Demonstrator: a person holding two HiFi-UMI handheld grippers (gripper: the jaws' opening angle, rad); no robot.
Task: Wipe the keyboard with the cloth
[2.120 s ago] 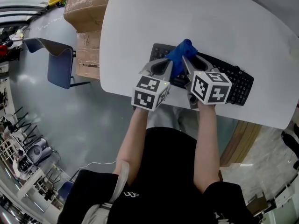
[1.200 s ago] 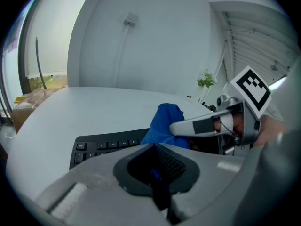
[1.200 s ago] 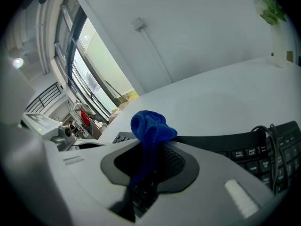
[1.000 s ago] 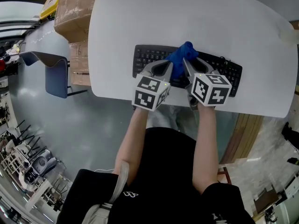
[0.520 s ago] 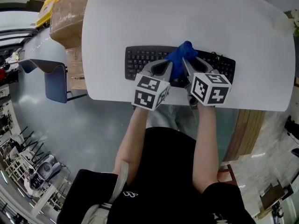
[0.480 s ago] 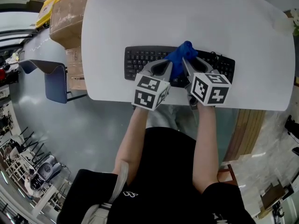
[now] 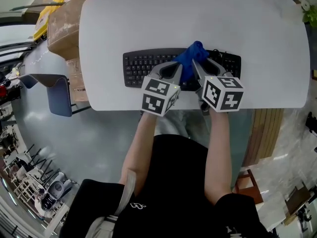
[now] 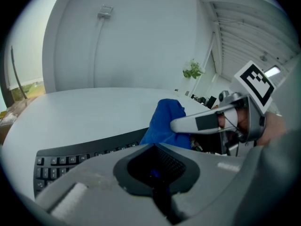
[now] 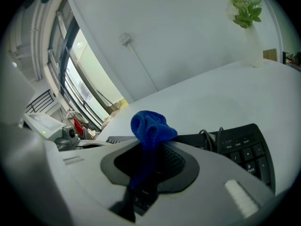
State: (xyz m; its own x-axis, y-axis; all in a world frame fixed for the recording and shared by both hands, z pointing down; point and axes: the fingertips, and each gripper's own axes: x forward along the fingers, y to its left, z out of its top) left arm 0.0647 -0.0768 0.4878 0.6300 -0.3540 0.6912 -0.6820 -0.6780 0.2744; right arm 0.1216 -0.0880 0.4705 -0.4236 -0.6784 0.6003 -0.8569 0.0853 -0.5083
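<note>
Keyboard (image 7: 138,68) blocks 10 to 2 o'clock; cloth (image 7: 192,58) bunched at 12; bare table (image 7: 198,19) beyond; plant (image 9: 243,7) at 2.

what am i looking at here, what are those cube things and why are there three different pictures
There is no robot here: a person holds a two-jaw gripper in each hand. The cubes with square markers are part of those tools. The head view comes from a camera on the person's head, looking steeply down. The other two views come from cameras riding on the left gripper and the right gripper, each looking along its own jaws. On the white table lies a black keyboard. The right gripper's jaws are closed on a blue cloth, bunched up over the keyboard. The left gripper's jaws are together beside it; whether they pinch any cloth is unclear.
</note>
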